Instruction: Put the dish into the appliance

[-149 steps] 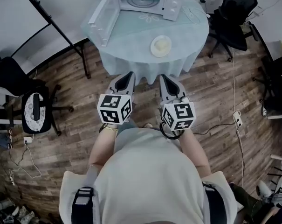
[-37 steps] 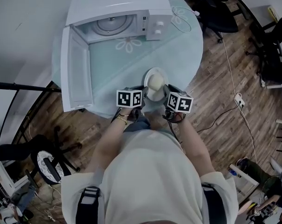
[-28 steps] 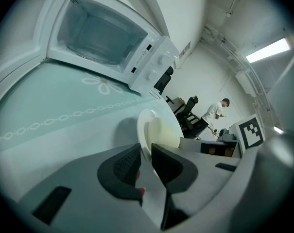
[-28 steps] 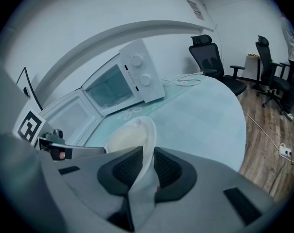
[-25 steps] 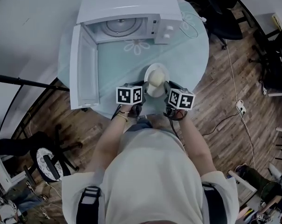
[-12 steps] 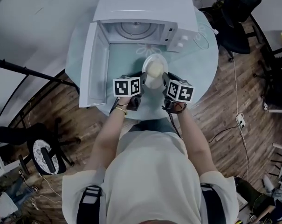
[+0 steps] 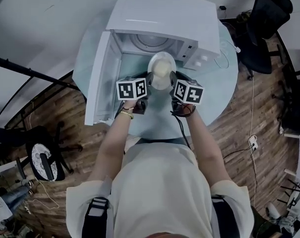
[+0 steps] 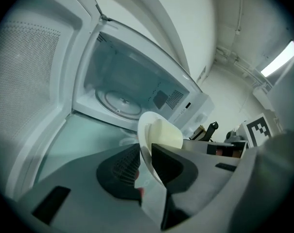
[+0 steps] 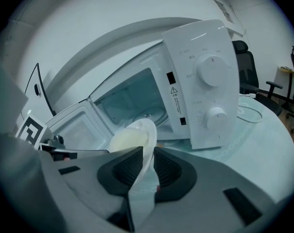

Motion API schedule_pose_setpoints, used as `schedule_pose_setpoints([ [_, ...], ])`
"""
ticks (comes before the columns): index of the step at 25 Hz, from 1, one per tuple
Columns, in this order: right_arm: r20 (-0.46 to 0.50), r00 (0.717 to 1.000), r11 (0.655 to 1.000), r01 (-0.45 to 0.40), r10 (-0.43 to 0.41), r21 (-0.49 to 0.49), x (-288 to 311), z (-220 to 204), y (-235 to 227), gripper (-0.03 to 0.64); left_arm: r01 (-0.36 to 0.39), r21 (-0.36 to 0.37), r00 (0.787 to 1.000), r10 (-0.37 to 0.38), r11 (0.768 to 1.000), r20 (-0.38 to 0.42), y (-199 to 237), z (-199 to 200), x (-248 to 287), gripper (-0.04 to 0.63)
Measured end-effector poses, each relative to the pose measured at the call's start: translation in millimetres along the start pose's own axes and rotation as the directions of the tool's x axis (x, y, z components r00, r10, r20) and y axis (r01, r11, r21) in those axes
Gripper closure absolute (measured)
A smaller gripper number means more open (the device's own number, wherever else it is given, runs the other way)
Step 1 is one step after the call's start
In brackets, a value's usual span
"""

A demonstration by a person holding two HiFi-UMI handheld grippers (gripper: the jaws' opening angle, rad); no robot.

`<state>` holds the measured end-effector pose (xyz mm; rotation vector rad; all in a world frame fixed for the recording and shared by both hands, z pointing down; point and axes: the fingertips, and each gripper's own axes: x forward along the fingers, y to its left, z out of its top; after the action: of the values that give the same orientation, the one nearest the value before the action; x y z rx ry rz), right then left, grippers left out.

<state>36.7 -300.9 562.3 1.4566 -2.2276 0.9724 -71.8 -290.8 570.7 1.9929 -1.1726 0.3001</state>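
A white dish [image 7: 160, 69] with a pale yellow lump of food on it hangs in the air just before the mouth of the white microwave [image 7: 164, 14]. My left gripper [image 7: 149, 81] is shut on the dish's left rim [image 8: 146, 144]. My right gripper [image 7: 171, 81] is shut on its right rim [image 9: 146, 144]. The microwave door [image 7: 100, 76] stands wide open to the left. Inside the cavity lies the round glass turntable [image 8: 118, 102]. In the right gripper view the control panel with two knobs [image 9: 210, 72] is at the right.
The microwave sits on a round table [image 7: 209, 93] under a pale green cloth. Black office chairs [image 7: 264, 29] stand at the right, a stool [image 7: 43, 160] at the lower left. A cable [image 7: 226, 43] lies on the table beside the microwave. The floor is wood.
Both grippers have carried the dish up off the table and forward, from the middle of the table to the microwave's opening. The grip has stayed the same.
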Motion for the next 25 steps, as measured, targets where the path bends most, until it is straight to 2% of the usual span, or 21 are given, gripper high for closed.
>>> schedule_pose_setpoints([
  [9,0.013,0.999,0.999,-0.031,0.031,-0.020,45.2,35.0,8.1,0.538,-0.063,-0.026,0.997,0.065,0.998,0.047,32.9,40.0,18.9,0.522],
  [22,0.076,0.997,0.997,0.006,0.000,-0.083,91.8,70.6,10.6,0.538,-0.106,-0.064,0.989,0.112,0.992,0.093,59.4,79.4,44.0,0.522],
  [25,0.084,0.996,0.996,0.029,-0.021,-0.090,102.3,77.0,9.1,0.538,-0.128,-0.046,0.987,0.132,0.991,0.089,65.1,85.4,51.1,0.522],
])
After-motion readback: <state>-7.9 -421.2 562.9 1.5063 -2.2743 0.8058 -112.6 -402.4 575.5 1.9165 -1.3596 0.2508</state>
